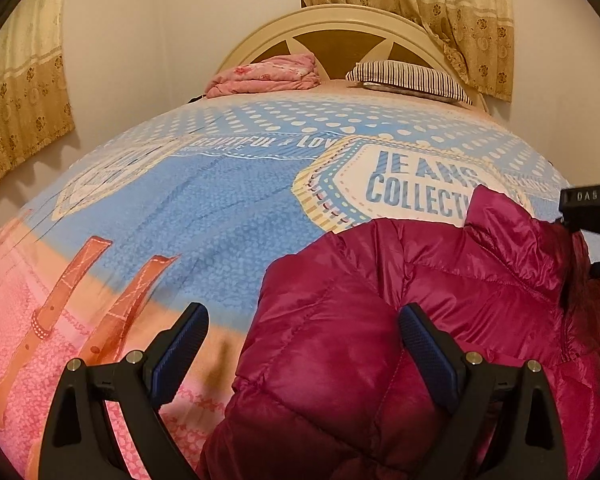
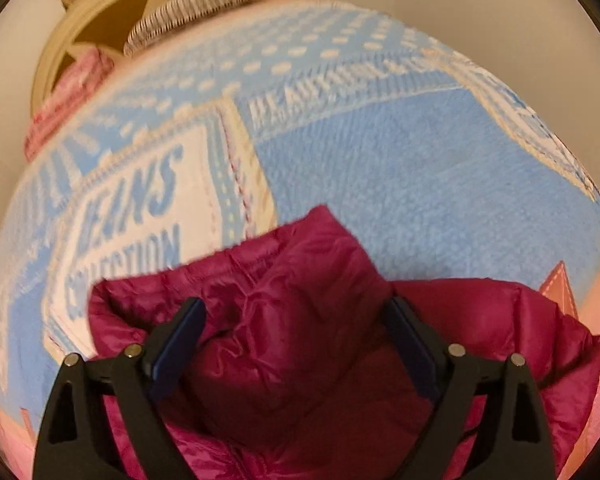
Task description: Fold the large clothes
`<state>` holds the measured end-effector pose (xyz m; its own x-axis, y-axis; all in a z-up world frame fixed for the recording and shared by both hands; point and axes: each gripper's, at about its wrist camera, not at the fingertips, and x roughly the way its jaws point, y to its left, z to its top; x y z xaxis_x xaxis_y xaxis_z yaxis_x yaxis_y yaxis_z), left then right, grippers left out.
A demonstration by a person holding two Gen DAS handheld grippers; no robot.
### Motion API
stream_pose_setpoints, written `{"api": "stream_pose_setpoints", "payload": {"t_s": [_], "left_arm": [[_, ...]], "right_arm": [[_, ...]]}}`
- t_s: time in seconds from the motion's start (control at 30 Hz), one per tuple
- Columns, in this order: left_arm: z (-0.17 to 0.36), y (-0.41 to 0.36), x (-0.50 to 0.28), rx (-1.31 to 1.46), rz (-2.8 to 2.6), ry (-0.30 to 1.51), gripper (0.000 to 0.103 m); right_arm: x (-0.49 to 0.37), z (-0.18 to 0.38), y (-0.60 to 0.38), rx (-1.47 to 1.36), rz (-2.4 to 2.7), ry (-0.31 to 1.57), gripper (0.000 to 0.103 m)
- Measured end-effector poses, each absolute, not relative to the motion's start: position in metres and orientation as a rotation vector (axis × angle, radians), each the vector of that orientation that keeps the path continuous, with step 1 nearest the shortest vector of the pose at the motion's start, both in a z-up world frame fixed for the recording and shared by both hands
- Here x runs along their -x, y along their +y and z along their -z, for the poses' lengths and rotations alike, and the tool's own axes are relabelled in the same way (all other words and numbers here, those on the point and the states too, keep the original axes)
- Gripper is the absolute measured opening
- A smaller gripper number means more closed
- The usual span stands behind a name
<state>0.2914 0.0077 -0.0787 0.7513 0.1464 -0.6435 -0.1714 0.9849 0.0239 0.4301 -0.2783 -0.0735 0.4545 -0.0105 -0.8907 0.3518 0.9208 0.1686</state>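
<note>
Left wrist view: the left gripper (image 1: pixel 303 334) hung over the near part of the bed, jaws spread wide, nothing pinched. Its left finger stood over bare bedspread (image 1: pixel 204 208); its right finger stood over the magenta puffer jacket (image 1: pixel 400 300). Whether that finger touched the fabric was unclear. The jacket lay on the bedspread and filled the lower right of the frame, its collar end reaching up over the "JEANS COLLECTION" print. A dark part of the other tool (image 1: pixel 590 208) poked in at the right edge, just above the jacket. Far end, upper centre: cream headboard (image 1: pixel 340 20), pink folded bedding (image 1: pixel 268 74), striped pillow (image 1: pixel 408 80). Curtains (image 1: pixel 440 12) hung upper right and far left.

Right wrist view, blurred: the right gripper (image 2: pixel 296 330) was released, jaws wide, with a bunched fold of the jacket (image 2: pixel 284 292) between the fingers in the lower centre, pads not pressing on it. Bedspread (image 2: pixel 420 168) filled the rest; headboard (image 2: pixel 100 8) and pillow (image 2: pixel 196 8) sat upper left.
</note>
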Motion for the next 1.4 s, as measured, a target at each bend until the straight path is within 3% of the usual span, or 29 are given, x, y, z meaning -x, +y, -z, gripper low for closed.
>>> {"api": "stream_pose_setpoints", "payload": {"t_s": [0.07, 0.13, 0.17, 0.23, 0.3, 1.4], "left_arm": [[0.079, 0.007, -0.292, 0.037, -0.172, 0.702, 0.097], [0.079, 0.007, -0.293, 0.036, -0.172, 0.702, 0.097], [0.079, 0.007, -0.292, 0.037, -0.172, 0.702, 0.097], [0.079, 0.007, -0.292, 0.037, -0.171, 0.703, 0.097], [0.080, 0.007, -0.293, 0.037, -0.171, 0.707, 0.097], [0.082, 0.003, -0.296, 0.017, -0.180, 0.725, 0.097]], "right_arm": [[-0.426, 0.075, -0.279, -0.335, 0.222, 1.085, 0.089], [-0.420, 0.071, -0.282, -0.320, 0.222, 1.082, 0.070], [-0.419, 0.070, -0.284, -0.301, 0.231, 1.090, 0.052], [-0.412, 0.069, -0.287, -0.269, 0.229, 1.113, 0.027], [-0.402, 0.067, -0.295, -0.283, 0.214, 1.111, 0.017], [-0.367, 0.081, -0.307, -0.230, 0.245, 1.008, 0.014]]}}
